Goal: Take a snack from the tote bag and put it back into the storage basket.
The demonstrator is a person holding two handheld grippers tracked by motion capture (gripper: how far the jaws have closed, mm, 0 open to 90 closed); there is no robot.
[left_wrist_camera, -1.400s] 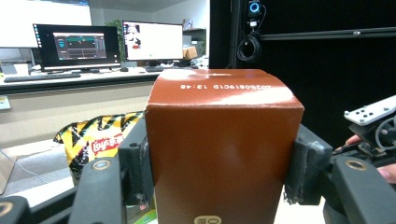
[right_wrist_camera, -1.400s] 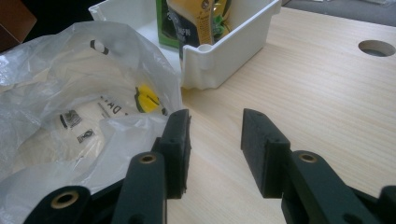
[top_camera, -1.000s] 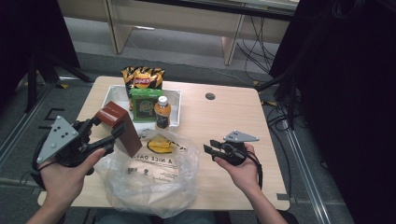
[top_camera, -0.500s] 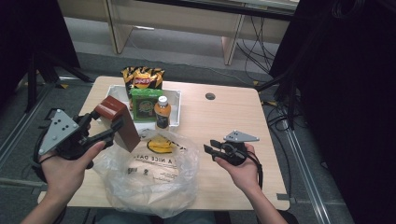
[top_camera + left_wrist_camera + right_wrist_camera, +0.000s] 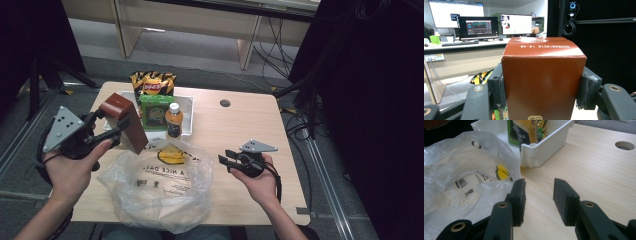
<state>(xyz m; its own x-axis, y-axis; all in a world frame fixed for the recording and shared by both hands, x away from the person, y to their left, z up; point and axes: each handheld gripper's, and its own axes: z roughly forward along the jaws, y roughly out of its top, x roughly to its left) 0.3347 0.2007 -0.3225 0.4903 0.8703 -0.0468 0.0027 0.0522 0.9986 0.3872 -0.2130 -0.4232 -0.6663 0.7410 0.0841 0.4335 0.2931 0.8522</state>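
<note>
Wooden worktop [image 5: 235,135]: pale wood with a round hole toward the far right; it carries everything below.
Plastic bag [image 5: 157,187]: clear and crumpled, printed with dark lettering and a yellow mark, lying at the near edge of the worktop between the two hands; the right gripper view shows it just left of that gripper's jaws.
White tray [image 5: 186,112]: a shallow bin at the far middle of the worktop, just beyond the bag, holding a green packet and a bottle.
Crisp packet [image 5: 152,84]: yellow and black, upright at the far edge of the tray.
Brown box [image 5: 125,121]: reddish-brown carton, tilted and lifted clear of the worktop, above the left far corner of the bag and just left of the tray; printed digits run across its upper face in the left gripper view.
Green packet [image 5: 156,112]: upright inside the tray, just right of the box.
Left hand-held gripper [image 5: 112,127]: pinching the brown box, one pad pressed on each side of it, held by the person's left hand at the left edge of the worktop.
Right hand-held gripper [image 5: 225,162]: jaws spread with bare worktop between the pads, gripping nothing, held low just right of the bag.
Bottle [image 5: 174,120]: dark drink with a white cap, upright in the tray beside the green packet.
</note>
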